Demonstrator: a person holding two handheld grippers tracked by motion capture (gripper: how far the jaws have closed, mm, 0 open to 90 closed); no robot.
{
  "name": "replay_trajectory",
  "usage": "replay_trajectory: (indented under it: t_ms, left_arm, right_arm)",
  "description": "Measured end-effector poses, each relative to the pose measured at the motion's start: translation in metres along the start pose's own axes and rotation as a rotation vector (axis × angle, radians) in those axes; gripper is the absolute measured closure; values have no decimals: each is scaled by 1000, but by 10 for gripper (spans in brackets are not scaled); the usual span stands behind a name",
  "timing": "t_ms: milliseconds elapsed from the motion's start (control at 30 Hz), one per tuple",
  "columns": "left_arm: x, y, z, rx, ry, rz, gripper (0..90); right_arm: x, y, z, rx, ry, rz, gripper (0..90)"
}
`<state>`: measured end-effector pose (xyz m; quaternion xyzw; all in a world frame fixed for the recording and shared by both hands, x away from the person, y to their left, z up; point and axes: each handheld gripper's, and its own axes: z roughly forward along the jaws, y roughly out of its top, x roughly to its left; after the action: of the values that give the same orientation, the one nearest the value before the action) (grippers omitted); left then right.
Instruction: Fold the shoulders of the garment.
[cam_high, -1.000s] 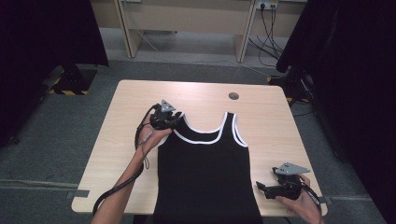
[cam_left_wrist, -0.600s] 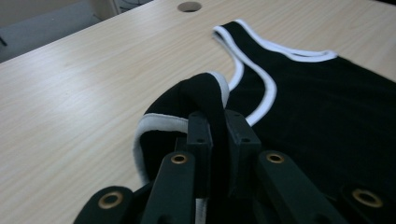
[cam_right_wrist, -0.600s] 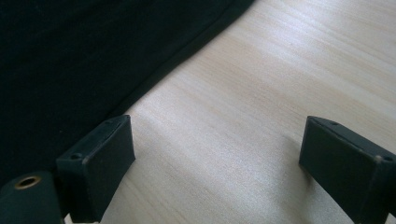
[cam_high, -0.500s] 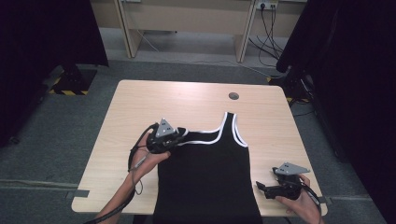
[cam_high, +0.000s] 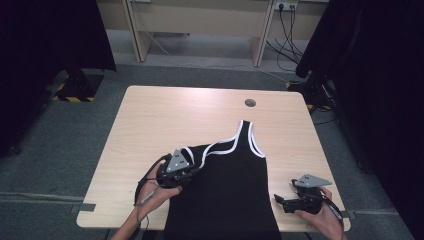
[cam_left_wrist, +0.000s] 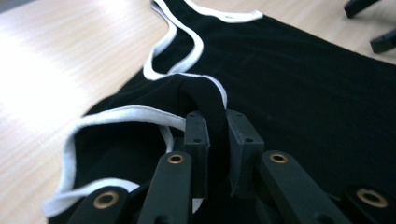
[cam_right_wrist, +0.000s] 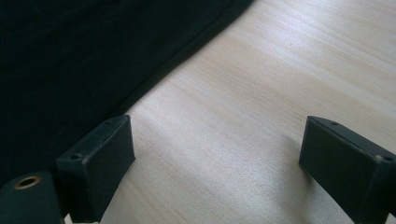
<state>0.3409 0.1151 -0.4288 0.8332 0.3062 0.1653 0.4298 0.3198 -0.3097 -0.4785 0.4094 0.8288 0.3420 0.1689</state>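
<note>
Black jaws of the left gripper (cam_left_wrist: 215, 140) pinched a fold of the tank top's strap (cam_left_wrist: 208, 100) at the lower middle of the left gripper view, the cloth bunched between the pads and rising in a loop above them. In the last half second those jaws had eased slightly apart with the fabric between them. That thin hold was the first risk: were the grip to loosen further, the strap would likely slip out and drop back before the fold was laid.

In the high view the left gripper (cam_high: 179, 172) sat at lower left of centre, the black tank top (cam_high: 230, 190) spread across the wooden table (cam_high: 165, 115) with its white-trimmed neckline (cam_high: 220, 145) pulled askew toward it. Dragging one strap alone could skew the whole garment or wrinkle the body.

At lower right, the right gripper (cam_high: 281, 201) rested with jaws spread wide on bare wood beside the top's edge, holding nothing; with no anchor there, I judged the garment could slide.
</note>
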Motion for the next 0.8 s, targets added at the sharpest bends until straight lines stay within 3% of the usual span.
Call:
replay_trajectory:
  t_ms: [133, 233, 400, 567, 800]
  left_arm:
    - [-4, -6, -3, 19, -8, -6, 701]
    - [-5, -5, -8, -4, -10, -34, 623]
    - [-1, 2, -3, -11, 21, -46, 519]
    - [0, -4, 13, 45, 45, -39, 447]
    - [-2, -19, 20, 84, 45, -89, 240]
  right_arm:
    - [0, 0, 0, 0, 0, 0, 105]
    - [0, 0, 0, 1, 0, -1, 104]
    - [0, 1, 1, 1, -1, 0, 103]
    - [0, 1, 1, 1, 1, -1, 103]
    - [-2, 2, 1, 4, 9, 0, 110]
